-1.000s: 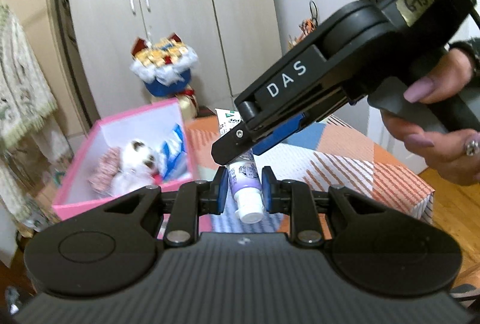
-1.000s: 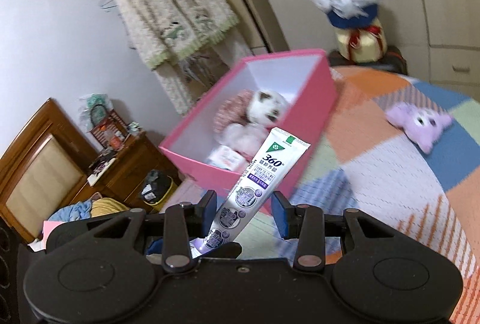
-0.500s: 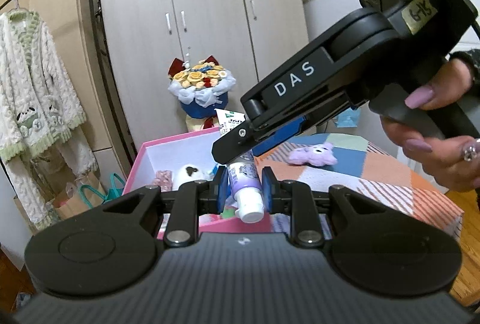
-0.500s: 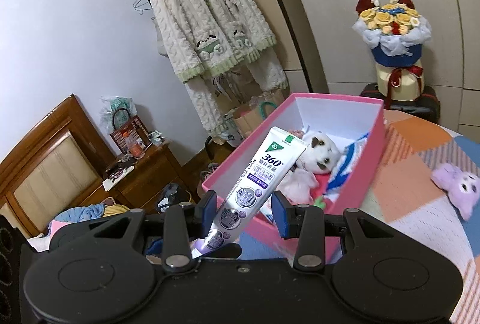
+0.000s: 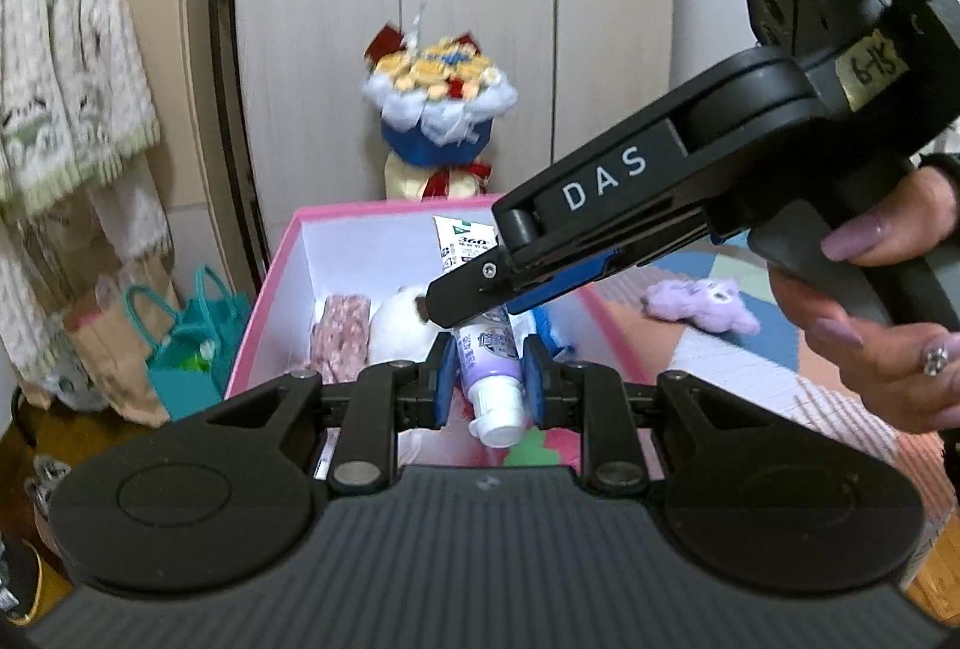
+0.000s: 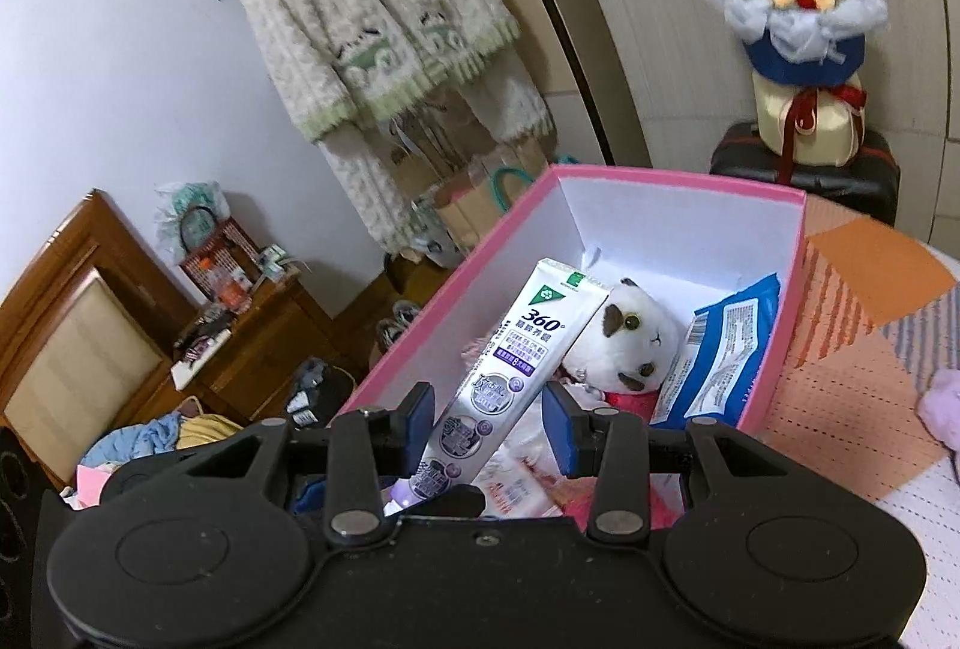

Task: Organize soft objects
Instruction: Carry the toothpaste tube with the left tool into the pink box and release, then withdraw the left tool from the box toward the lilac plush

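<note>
Bedroom clutter frames your work: a patchwork bedspread [image 6: 864, 325] carries the pink box [image 6: 672, 181], with wardrobe doors [image 5: 480, 18] and a bouquet [image 5: 441, 108] standing behind it.

Nearest to you, the left gripper [image 5: 483, 379] pinches the toothpaste tube [image 5: 486, 355] just above its white cap [image 5: 495, 415]; the blue pads press on both sides of the purple body. Your right gripper [image 6: 486, 424] straddles the same tube higher up, but its jaws stand wide with a gap on the right side, so it does not seem to be bearing the load. Whether its left pad touches the tube, you cannot tell from here.

The tube hangs over the near end of the box, not yet lying in it. Its long axis runs from you toward the box's far wall, cap end nearest and lowest, flat crimped end tilted up and away, printed face toward the right wrist camera.

Beyond it, inside the box, lie a white plush cat [image 6: 630, 343], a blue packet [image 6: 720, 349] against the right wall and a floral pink cloth [image 5: 339, 331]. Well outside, a purple plush [image 5: 702, 304] waits on the bedspread.

You look to be at the placing step. Next, lower the tube into free space beside the cat, then release with the left; keep the right clear as the tube drops.
</note>
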`<state>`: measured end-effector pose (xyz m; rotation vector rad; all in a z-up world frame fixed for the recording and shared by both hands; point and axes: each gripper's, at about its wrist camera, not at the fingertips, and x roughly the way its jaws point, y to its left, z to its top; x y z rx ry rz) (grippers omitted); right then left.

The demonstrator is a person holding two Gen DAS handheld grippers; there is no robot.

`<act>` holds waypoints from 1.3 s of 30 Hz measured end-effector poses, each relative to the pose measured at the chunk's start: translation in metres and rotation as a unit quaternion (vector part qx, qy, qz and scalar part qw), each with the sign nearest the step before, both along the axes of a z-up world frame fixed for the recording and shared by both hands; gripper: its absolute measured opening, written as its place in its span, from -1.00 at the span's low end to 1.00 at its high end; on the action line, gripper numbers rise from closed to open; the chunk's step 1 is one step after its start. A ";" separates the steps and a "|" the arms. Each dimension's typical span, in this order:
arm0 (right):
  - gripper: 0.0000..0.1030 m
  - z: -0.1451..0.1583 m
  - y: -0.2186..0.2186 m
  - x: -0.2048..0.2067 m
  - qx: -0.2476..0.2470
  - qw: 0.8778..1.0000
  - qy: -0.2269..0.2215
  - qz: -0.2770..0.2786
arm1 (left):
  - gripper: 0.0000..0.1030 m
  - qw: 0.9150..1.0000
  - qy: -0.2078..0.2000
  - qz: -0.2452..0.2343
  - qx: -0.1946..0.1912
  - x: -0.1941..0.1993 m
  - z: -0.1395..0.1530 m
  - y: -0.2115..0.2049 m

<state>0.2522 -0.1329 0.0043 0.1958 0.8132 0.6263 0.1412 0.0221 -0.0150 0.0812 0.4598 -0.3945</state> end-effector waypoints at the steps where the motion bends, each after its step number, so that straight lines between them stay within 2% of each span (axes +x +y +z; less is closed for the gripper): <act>1: -0.13 -0.004 0.002 0.005 -0.004 1.000 0.004 0.001 | -0.56 1.000 0.008 0.002 -0.001 0.006 -0.004 0.002; 8: -0.12 -0.025 0.021 0.036 -0.036 0.999 0.015 0.034 | -0.50 0.998 0.043 0.036 -0.001 0.031 -0.021 0.010; 9: -0.12 -0.027 0.024 0.039 -0.041 0.998 0.012 0.042 | -0.46 0.998 0.052 0.042 -0.002 0.034 -0.022 0.011; 11: -0.11 -0.030 0.027 0.039 -0.057 0.997 -0.001 0.043 | -0.14 0.996 0.066 0.055 -0.008 0.036 -0.023 0.016; 13: -0.07 -0.029 0.025 0.036 -0.063 0.997 -0.012 0.043 | -0.06 0.996 0.066 0.057 -0.016 0.034 -0.021 0.023; 16: 0.01 -0.024 0.012 0.028 -0.047 0.998 -0.021 0.042 | 0.09 0.996 0.072 0.057 -0.024 0.026 -0.016 0.031; 22: 0.05 -0.001 -0.012 -0.005 -0.063 0.996 -0.058 0.038 | 0.21 0.996 0.076 0.037 -0.033 0.007 0.005 0.037; 30: 0.22 0.030 -0.053 -0.061 -0.090 0.990 -0.110 0.009 | 0.24 0.996 0.084 -0.008 -0.018 -0.023 0.034 0.026; 39: 0.41 0.047 -0.099 -0.122 -0.122 0.980 -0.155 -0.023 | 0.38 0.997 0.052 -0.058 0.016 -0.069 0.061 -0.002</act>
